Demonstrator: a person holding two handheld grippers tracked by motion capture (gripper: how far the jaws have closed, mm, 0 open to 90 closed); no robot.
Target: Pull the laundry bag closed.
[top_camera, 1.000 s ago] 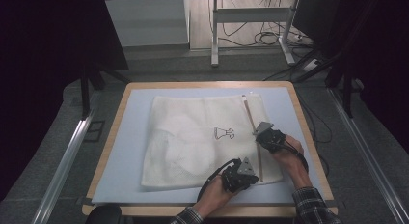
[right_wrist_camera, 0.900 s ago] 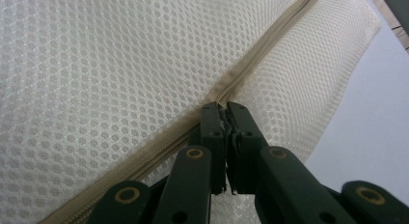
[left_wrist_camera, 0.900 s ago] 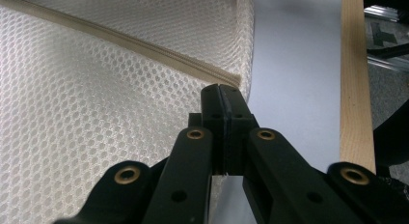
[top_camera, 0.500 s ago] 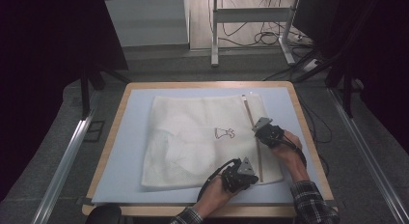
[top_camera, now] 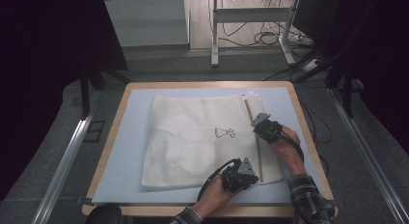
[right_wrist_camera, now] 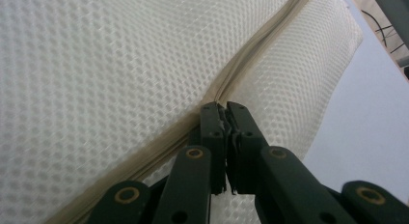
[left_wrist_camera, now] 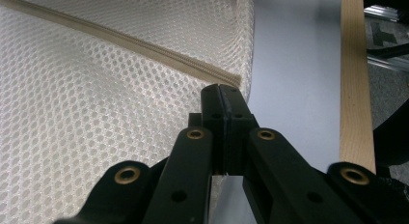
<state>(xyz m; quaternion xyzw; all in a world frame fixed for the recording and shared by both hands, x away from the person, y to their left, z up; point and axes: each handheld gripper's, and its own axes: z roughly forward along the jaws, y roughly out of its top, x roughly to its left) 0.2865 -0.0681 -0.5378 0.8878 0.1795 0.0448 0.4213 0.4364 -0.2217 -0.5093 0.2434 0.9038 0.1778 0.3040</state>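
A white mesh bag (top_camera: pixel 193 137) lies flat on the pale blue mat (top_camera: pixel 125 156), with a small dark drawing (top_camera: pixel 224 133) on it. A beige zipper (top_camera: pixel 259 151) runs along its right side. My left gripper (top_camera: pixel 254 175) sits at the zipper's near end. In the left gripper view it (left_wrist_camera: pixel 223 96) is shut on the mesh bag (left_wrist_camera: pixel 96 113), right where the zipper (left_wrist_camera: pixel 120 40) ends. My right gripper (top_camera: pixel 258 122) is farther up the zipper. In the right gripper view it (right_wrist_camera: pixel 223 113) is shut on the small zipper pull, on the zipper (right_wrist_camera: pixel 260 40) line.
The mat lies on a table with a wooden rim (top_camera: pixel 308 137). Metal rails (top_camera: pixel 67 156) run along both sides on the floor. Table legs and cables (top_camera: pixel 260 38) stand beyond the far edge. Bare mat lies left of the bag.
My right gripper has slid a little farther up the zipper, away from the near edge. The left gripper has stayed where it was.
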